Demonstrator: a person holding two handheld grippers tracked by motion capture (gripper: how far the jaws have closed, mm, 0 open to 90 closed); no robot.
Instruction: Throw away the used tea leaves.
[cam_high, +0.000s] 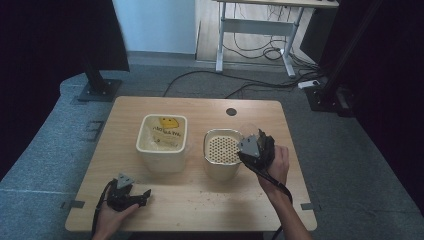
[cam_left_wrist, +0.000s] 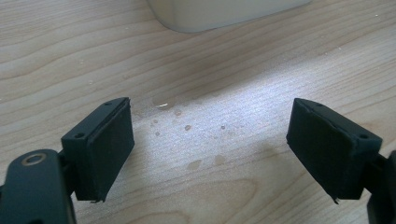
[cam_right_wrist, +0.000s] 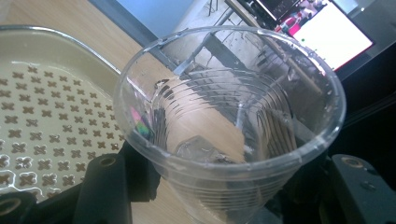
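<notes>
A clear ribbed plastic cup (cam_right_wrist: 229, 126) is held in my right gripper (cam_high: 256, 146), its jaws shut on the cup's lower wall; something like an ice cube lies inside. The cup (cam_high: 248, 131) hangs tilted at the right rim of a cream bin with a perforated lid (cam_high: 222, 148). That lid (cam_right_wrist: 42, 116) shows a cross-shaped hole pattern beside the cup. My left gripper (cam_high: 134, 192) rests low over the table near the front left edge, open, with nothing between its pads (cam_left_wrist: 109, 149). Small water drops (cam_left_wrist: 187, 128) lie on the wood between them.
A second cream bin (cam_high: 162, 141) lined with a printed yellow bag stands left of the perforated one; its base (cam_left_wrist: 224, 11) shows ahead of the left gripper. The wooden table (cam_high: 200, 200) has scattered crumbs near the front. A black round cap (cam_high: 230, 111) sits at the back.
</notes>
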